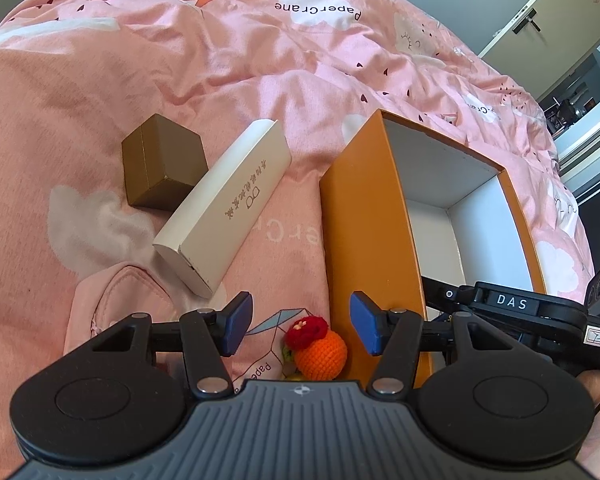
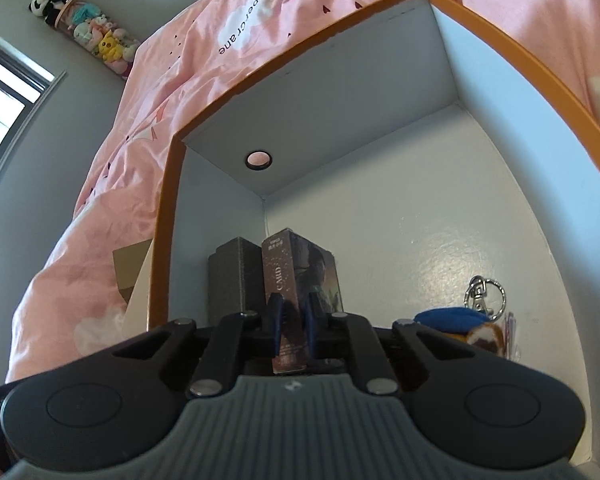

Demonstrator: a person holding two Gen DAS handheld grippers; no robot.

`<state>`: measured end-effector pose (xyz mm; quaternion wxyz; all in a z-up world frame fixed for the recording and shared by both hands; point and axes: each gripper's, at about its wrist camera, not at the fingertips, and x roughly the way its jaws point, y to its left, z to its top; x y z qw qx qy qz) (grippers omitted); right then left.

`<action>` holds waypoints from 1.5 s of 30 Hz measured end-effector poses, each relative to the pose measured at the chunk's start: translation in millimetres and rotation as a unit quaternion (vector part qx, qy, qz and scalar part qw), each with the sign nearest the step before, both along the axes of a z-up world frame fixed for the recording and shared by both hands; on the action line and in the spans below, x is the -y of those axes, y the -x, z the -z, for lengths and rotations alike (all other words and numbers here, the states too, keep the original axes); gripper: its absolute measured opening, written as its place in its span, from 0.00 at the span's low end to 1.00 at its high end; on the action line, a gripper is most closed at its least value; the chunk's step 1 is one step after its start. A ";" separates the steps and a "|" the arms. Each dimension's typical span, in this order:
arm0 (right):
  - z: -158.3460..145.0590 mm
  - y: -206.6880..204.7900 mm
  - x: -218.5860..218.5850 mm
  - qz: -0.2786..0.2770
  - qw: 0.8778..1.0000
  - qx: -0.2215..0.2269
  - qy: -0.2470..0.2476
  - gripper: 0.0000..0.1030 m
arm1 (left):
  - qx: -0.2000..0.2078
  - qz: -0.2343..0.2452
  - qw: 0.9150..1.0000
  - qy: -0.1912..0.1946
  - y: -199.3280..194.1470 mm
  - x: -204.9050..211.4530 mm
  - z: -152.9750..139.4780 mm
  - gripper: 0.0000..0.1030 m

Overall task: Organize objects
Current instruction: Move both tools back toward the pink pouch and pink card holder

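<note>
Tongs of the right hand (image 2: 291,326) are seen closed on a tall, narrow card box printed with dark artwork and the word "CARD" (image 2: 296,276). The box is held upright between the blue pads (image 2: 275,322), inside the orange cardboard box with a white interior (image 2: 380,208). The right tongs are angled down into this container, with the card box placed just beside a dark grey textured box (image 2: 230,276) that stands against the left inner wall. A blue and brown plush keychain with a metal clasp (image 2: 466,320) is seen lying near the right inner wall, apart from the card box.

The left tongs (image 1: 302,326) are held open and empty, with the blue pads (image 1: 238,322) spread well apart. They are held low over the pink bedcover printed with clouds (image 1: 180,60), just outside the orange container's left wall (image 1: 364,216). A crocheted orange ball with a red flower (image 1: 318,346) is seen on the bedcover between the open jaws, close to that wall. Further ahead, a long white cardboard box with gold lettering (image 1: 224,208) is seen lying on the bed, leaning on a brown cube-shaped box (image 1: 162,164). A pink fabric pouch (image 1: 116,312) lies to the left of the tongs.
</note>
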<state>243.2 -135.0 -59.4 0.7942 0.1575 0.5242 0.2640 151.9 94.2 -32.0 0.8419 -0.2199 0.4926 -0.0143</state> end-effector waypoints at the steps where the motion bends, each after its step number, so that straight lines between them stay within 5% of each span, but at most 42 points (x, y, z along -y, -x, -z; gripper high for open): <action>1: -0.7 0.6 -0.6 -0.001 1.000 0.002 0.002 0.12 | 0.001 0.000 1.000 0.000 0.3 0.0 -0.2 0.64; 12: -30.6 27.1 -5.7 -0.015 0.993 0.103 0.061 0.16 | 0.025 0.007 1.000 -0.007 22.1 -6.6 -23.7 0.64; 18: -65.9 72.2 -16.4 -0.040 0.978 0.190 0.071 0.27 | 0.038 0.013 0.999 -0.035 48.6 -10.1 -37.9 0.57; 28: -88.0 163.9 -73.2 -0.154 0.944 0.283 0.068 0.30 | 0.051 0.021 0.994 -0.097 90.8 -13.4 -40.0 0.55; 38: -47.7 177.2 -104.4 -0.204 0.943 0.227 0.131 0.38 | 0.048 -0.003 0.976 -0.214 102.2 -11.2 -25.1 0.49; 45: -28.9 174.9 -122.6 -0.223 0.953 0.163 0.126 0.49 | 0.035 -0.003 0.979 -0.198 105.6 -29.5 -24.5 0.45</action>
